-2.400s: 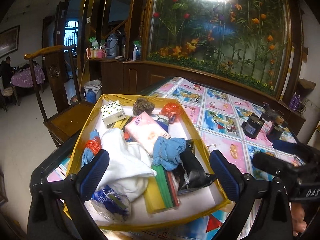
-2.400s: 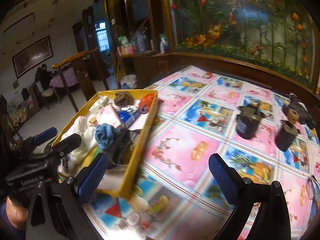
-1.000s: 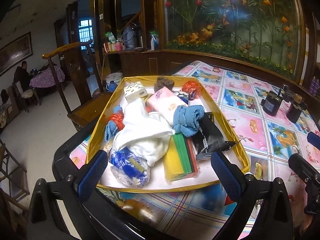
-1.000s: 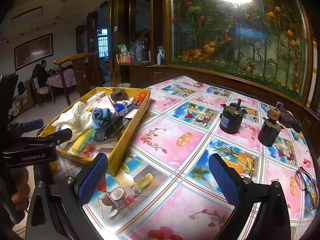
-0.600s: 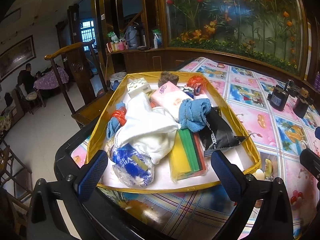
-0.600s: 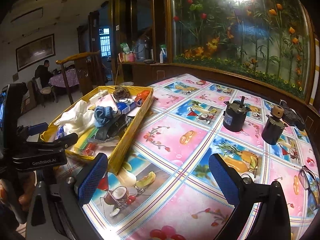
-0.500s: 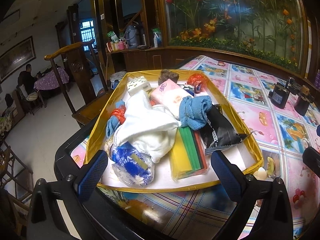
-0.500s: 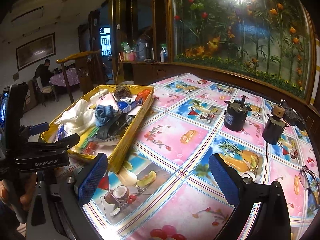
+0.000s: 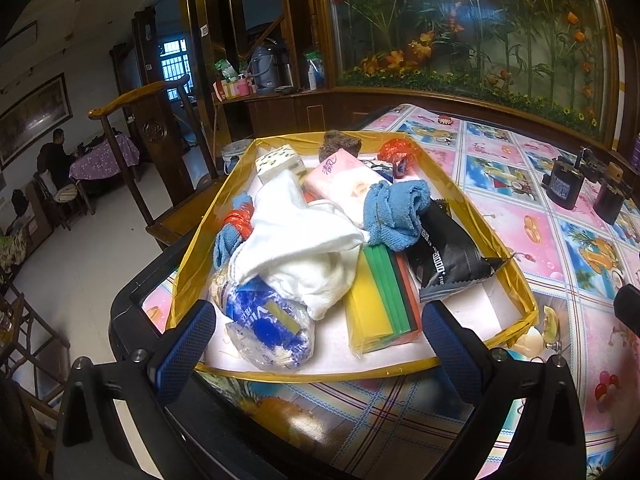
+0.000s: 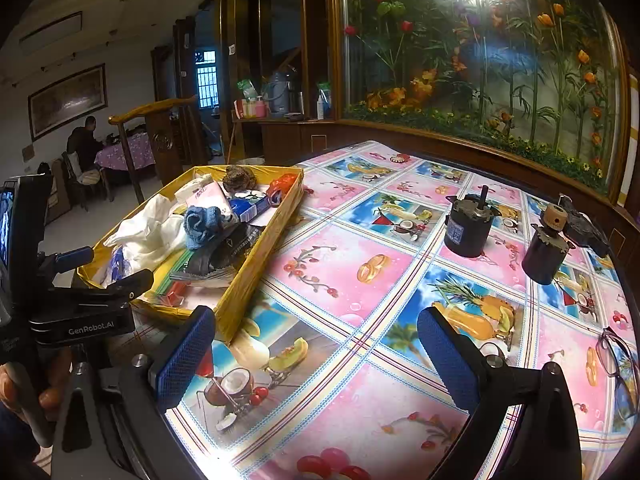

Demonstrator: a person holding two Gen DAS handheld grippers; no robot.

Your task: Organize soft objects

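Glossy plastic tablecloth [image 10: 340, 280], fluffy white cloth towel [image 9: 304, 248], shiny yellow tray [image 9: 464, 200].

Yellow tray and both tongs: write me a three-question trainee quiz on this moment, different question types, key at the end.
1. True or false: the blue rag lies on the tablecloth outside the yellow tray.
2. Multiple choice: what do the left tongs hold? A) the white cloth B) the black pouch C) nothing
3. Fill in: the right tongs are ____ and hover over bare tablecloth, beside the tray.

Key: 1 false, it lies in the tray, on top of the pile. 2 C, they are open, short of the tray's near edge. 3 open.
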